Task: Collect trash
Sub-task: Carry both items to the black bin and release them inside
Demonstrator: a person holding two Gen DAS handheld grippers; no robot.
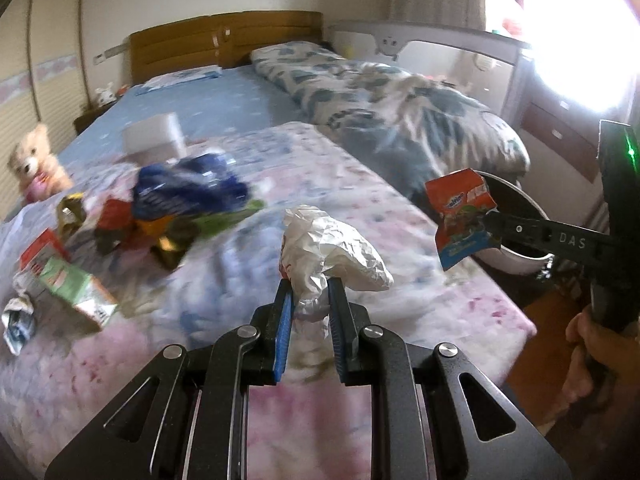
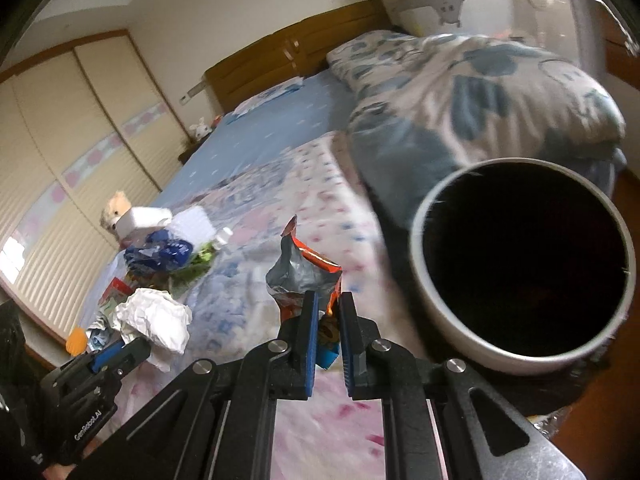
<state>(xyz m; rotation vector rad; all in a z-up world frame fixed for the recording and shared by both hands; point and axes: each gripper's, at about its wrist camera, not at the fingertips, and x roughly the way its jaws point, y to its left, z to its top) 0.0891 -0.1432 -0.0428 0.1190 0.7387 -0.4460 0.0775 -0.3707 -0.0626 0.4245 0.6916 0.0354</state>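
Bedspread (image 1: pixel 400 280) at centre lies below two pinched loads, light and crushable: left gripper (image 1: pixel 310 300) clamps paper (image 1: pixel 340 252), right gripper (image 2: pixel 329 320) clamps wrapper (image 2: pixel 300 276).

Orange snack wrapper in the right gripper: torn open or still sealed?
Open. The orange snack wrapper gapes at its jagged top edge, silver lining showing. The right gripper pinches its lower end, beside the bin.

Light: daylight, window (image 1: pixel 580 40) blown out white at right | Blur: motion smear over bed (image 1: pixel 280 208) clutter | Edges: fisheye bending, dark corners
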